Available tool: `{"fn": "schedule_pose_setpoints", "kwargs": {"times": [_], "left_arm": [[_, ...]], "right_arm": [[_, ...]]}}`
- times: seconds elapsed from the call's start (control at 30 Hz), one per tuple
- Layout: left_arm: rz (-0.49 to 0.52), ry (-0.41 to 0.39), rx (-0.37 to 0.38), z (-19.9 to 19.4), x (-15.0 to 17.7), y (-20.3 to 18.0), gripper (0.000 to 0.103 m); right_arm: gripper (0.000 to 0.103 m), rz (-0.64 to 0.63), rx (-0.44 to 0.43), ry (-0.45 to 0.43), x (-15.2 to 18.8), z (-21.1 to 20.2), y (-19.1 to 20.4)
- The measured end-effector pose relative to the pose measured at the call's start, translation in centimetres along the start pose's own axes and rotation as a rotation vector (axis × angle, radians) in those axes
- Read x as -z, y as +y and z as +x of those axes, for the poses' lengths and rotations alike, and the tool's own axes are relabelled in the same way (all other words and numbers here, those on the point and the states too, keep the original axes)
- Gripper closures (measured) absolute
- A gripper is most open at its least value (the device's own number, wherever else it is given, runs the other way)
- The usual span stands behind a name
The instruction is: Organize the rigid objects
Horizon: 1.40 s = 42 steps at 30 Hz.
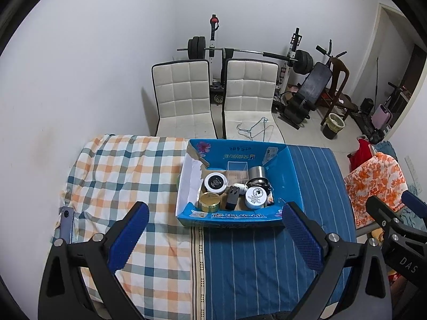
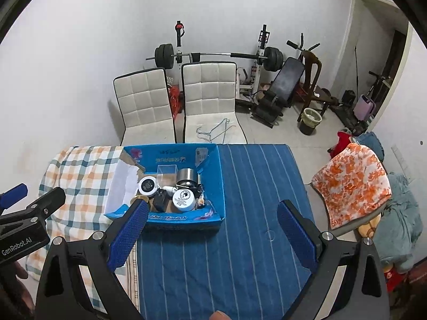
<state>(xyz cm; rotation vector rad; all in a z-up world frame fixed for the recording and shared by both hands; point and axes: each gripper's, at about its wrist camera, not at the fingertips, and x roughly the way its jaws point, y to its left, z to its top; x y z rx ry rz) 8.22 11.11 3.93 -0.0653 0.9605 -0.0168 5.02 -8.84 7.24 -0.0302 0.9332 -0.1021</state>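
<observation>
A blue cardboard box (image 1: 234,217) sits on the bed and holds several rigid items: a black-lidded jar (image 1: 215,182), a gold tin (image 1: 209,202), a white jar (image 1: 255,196), a steel cup (image 1: 257,174), a black adapter (image 1: 231,198) and a clear plastic case (image 1: 237,169). The box (image 2: 184,217) also shows in the right wrist view with the white jar (image 2: 183,199). My left gripper (image 1: 214,233) is open and empty, hovering in front of the box. My right gripper (image 2: 212,232) is open and empty over the blue striped sheet, right of the box.
A phone (image 1: 66,222) lies at the left edge of the plaid quilt (image 1: 120,176). Two white chairs (image 1: 184,98) stand beyond the bed, with weight equipment (image 1: 299,61) behind. A chair with orange floral cloth (image 2: 352,181) stands to the right.
</observation>
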Motion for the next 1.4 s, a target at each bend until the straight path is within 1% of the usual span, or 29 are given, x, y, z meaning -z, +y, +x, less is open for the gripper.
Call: {"fn": "schedule_pose_setpoints", "kwargs": {"times": [0.13, 0.6, 0.9, 1.13, 1.4], "left_arm": [[-0.001, 0.003, 0.0, 0.09, 0.0, -0.11, 0.001], [0.009, 0.007, 0.007, 0.01, -0.11, -0.03, 0.001], [0.013, 0.009, 0.005, -0.04, -0.06, -0.1, 0.001], [0.027, 0.014, 0.02, -0.23, -0.26, 0.17, 0.001], [0.033, -0.003, 0.029, -0.27, -0.52, 0.46, 0.001]], "right_arm": [[0.004, 0.005, -0.006, -0.001, 0.01, -0.16, -0.13], [0.004, 0.004, 0.014, -0.008, -0.4, -0.44, 0.05], [0.004, 0.004, 0.015, -0.008, -0.17, -0.32, 0.05], [0.004, 0.017, 0.02, -0.008, 0.23, -0.18, 0.06], [0.004, 0.026, 0.025, -0.012, 0.49, -0.17, 0.16]]}}
